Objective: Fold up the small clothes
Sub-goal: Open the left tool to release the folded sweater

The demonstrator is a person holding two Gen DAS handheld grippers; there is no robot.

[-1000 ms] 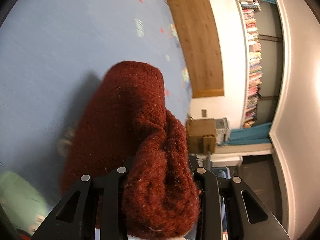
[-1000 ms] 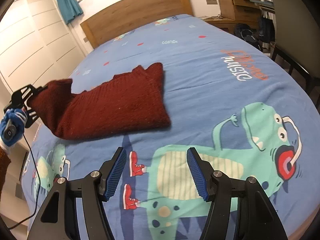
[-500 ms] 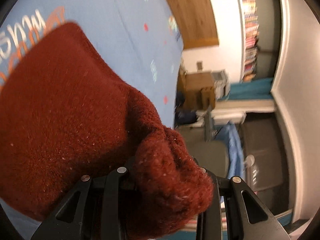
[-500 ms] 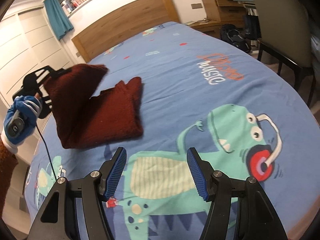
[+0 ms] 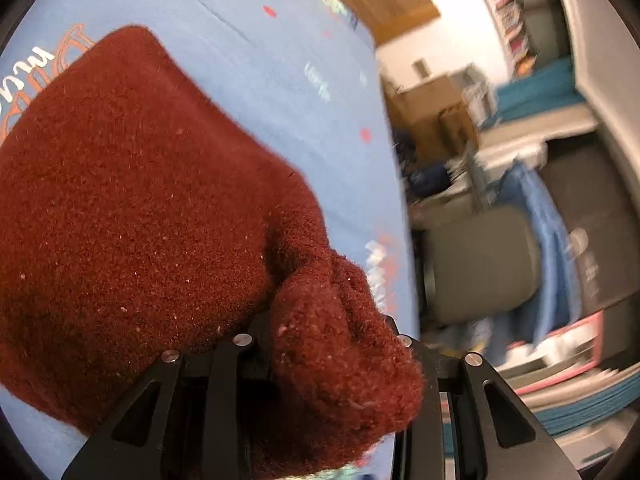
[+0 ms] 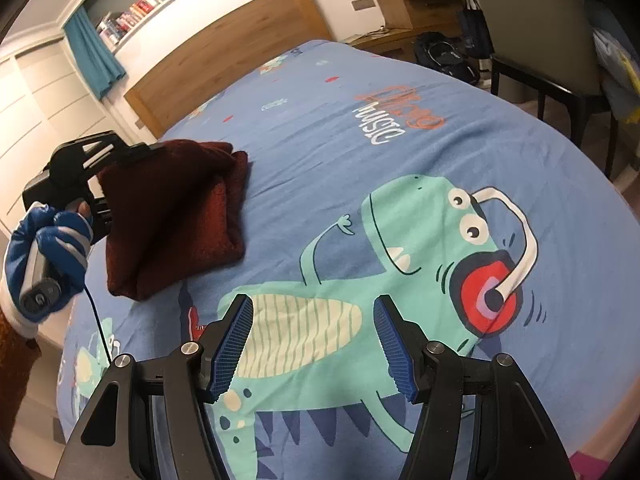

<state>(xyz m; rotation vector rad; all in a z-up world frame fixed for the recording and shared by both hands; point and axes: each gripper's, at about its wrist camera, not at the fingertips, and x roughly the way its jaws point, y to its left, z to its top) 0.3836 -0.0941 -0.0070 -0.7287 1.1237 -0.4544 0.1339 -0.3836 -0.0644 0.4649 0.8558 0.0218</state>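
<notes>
Left fingers point(image 5: 320, 344) pinching dark red sweater point(image 5: 132, 208); right fingers point(image 6: 236, 340) wide, empty.

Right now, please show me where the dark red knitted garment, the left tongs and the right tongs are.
dark red knitted garment point(image 6: 176, 224), right wrist view, on the folded cloth's middle.
left tongs point(image 5: 320, 344), left wrist view, midway between the tips, shut on the cloth.
right tongs point(image 6: 312, 344), right wrist view, in the open gap between the blue pads.

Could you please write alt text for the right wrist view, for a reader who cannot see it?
The left gripper, held in a blue-gloved hand, lifts one edge of a dark red knitted garment above a blue dinosaur-print bedspread. The right gripper hovers open and empty in the foreground.
</notes>
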